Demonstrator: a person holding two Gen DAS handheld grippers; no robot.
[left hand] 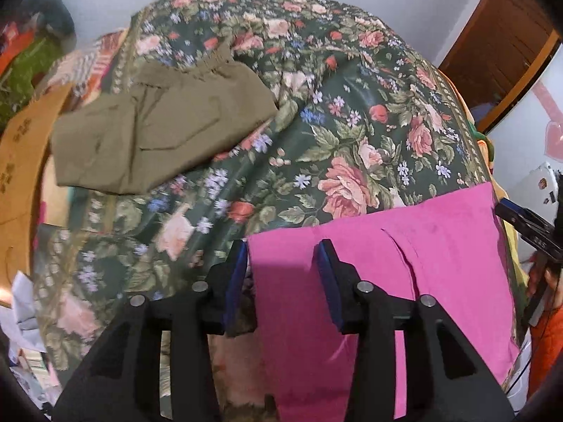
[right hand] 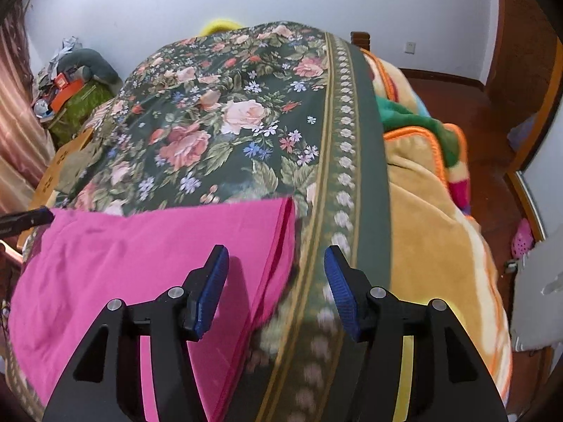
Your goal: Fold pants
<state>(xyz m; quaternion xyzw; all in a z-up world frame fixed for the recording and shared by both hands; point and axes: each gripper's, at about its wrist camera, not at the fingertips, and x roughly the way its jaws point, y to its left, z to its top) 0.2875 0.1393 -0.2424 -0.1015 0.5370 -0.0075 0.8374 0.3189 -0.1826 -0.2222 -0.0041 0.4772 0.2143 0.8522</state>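
Pink pants [left hand: 404,263] lie folded flat on the floral bedspread [left hand: 334,105]; they also show in the right wrist view [right hand: 140,263]. My left gripper [left hand: 283,256] is open and empty, its jaws straddling the left edge of the pants. My right gripper [right hand: 276,274] is open and empty, its jaws straddling the right folded edge of the pants. The right gripper also shows at the right edge of the left wrist view [left hand: 527,228].
Folded olive pants [left hand: 158,130] lie on the bedspread at the far left. A cardboard box [left hand: 21,161] stands left of the bed. An orange-trimmed blanket [right hand: 432,211] hangs off the bed's right side. A wooden door [left hand: 499,42] is at the far right.
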